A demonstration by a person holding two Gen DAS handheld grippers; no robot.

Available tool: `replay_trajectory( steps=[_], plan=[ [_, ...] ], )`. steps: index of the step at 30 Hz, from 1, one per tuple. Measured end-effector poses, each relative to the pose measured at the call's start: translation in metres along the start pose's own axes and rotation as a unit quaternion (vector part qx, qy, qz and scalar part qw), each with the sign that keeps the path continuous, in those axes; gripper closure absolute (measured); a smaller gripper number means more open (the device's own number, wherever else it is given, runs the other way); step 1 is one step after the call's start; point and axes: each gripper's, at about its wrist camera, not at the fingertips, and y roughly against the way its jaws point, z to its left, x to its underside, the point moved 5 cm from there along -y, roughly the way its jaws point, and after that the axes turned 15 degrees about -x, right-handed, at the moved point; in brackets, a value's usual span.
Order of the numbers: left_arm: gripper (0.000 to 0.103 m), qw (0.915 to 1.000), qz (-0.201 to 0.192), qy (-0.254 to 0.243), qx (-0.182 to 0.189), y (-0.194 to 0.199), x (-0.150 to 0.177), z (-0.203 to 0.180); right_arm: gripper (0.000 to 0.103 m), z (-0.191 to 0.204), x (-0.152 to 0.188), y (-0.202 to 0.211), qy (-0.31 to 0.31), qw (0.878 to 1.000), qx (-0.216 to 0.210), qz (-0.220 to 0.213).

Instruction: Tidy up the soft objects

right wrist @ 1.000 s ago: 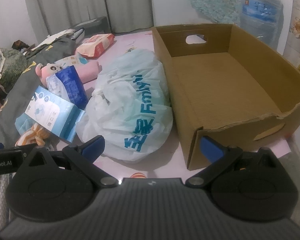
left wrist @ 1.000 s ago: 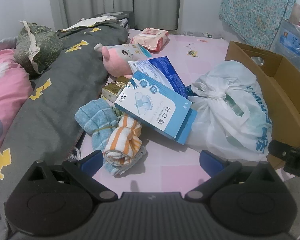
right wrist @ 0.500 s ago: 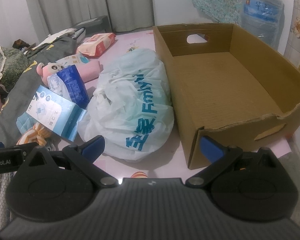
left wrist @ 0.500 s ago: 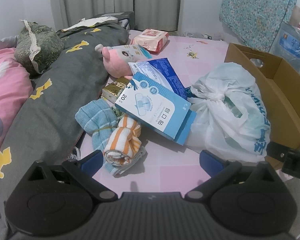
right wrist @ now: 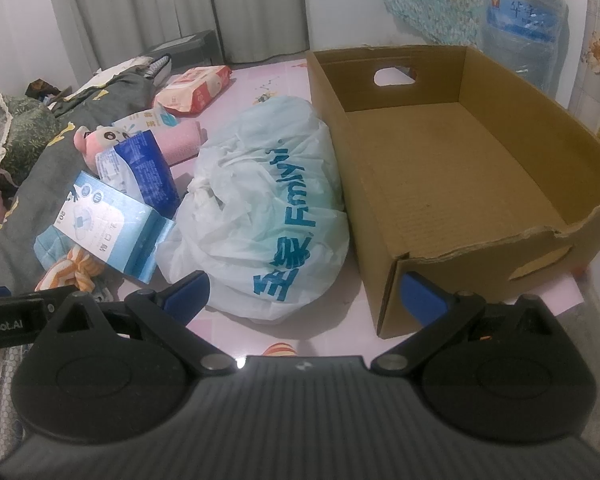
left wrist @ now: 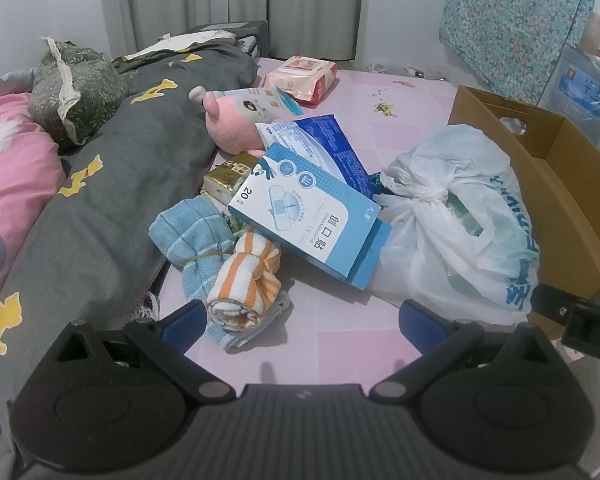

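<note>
My left gripper (left wrist: pixel 302 322) hangs with jaws spread wide and empty, and my right gripper (right wrist: pixel 304 294) is spread and empty too. I take the cardboard box (right wrist: pixel 452 160) as my landmark. The tied white plastic bag (right wrist: pixel 260 208) leans against its left wall. Left of the bag lies a blue plaster box (left wrist: pixel 308 224), resting on an orange-striped rolled towel (left wrist: pixel 246 284) and a blue rolled towel (left wrist: pixel 192 236). Beyond those lies a pink plush toy (left wrist: pixel 232 120).

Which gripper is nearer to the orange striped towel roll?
Left. The left gripper is open with the towel roll just ahead, by its left finger. The right gripper is open farther right, facing the bag.
</note>
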Motion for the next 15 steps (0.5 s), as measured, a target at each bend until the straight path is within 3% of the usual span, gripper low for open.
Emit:
replay_trajectory(
  steps=[15],
  plan=[
    [0.0,1.0,0.006,0.005,0.001,-0.003,-0.0003,0.0054,0.001,0.0046,-0.0006,0.0006,0.004,1.0,-0.002,0.001]
  ],
)
